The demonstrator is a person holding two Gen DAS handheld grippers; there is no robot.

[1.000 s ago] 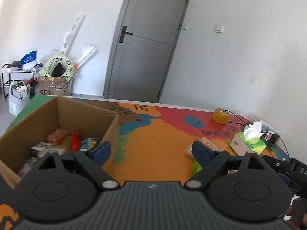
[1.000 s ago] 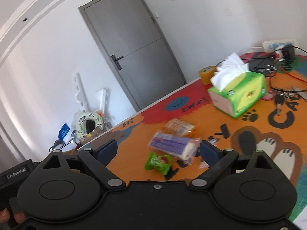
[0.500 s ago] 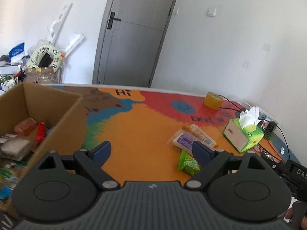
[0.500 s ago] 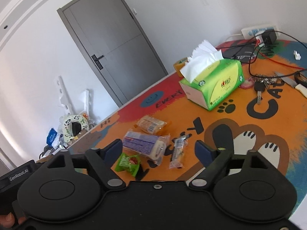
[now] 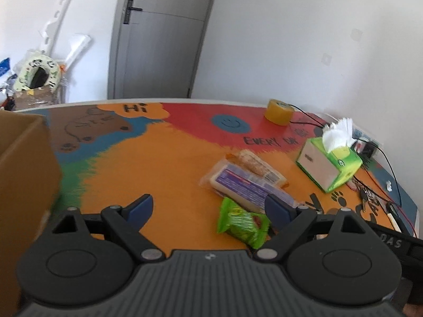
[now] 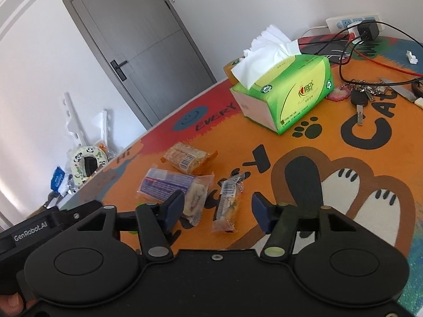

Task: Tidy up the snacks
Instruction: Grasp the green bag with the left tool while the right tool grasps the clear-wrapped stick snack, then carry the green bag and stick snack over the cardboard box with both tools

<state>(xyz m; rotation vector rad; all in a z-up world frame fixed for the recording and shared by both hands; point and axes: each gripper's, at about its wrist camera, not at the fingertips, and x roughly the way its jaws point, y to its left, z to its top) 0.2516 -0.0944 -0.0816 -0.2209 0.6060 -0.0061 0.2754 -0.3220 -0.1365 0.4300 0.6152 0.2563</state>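
Four wrapped snacks on your mat: green packet (image 5: 242, 223), purple-label pack (image 6: 169, 186), orange-wrapped bar (image 6: 186, 157), slim clear bar (image 6: 227, 202). Left gripper (image 5: 208, 210) wide, empty; right gripper (image 6: 216, 208) has just been closing, gripping nothing

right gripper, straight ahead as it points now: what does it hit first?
Likely the small clear-wrapped snack bar lying on the mat, between the right gripper's just-closing jaws, not yet touched. Depth is uncertain.

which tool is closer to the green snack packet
Left. The green snack packet lies just ahead of the left tool, beside its right finger. The right tool frames a small clear-wrapped snack instead; the green packet is hidden there.
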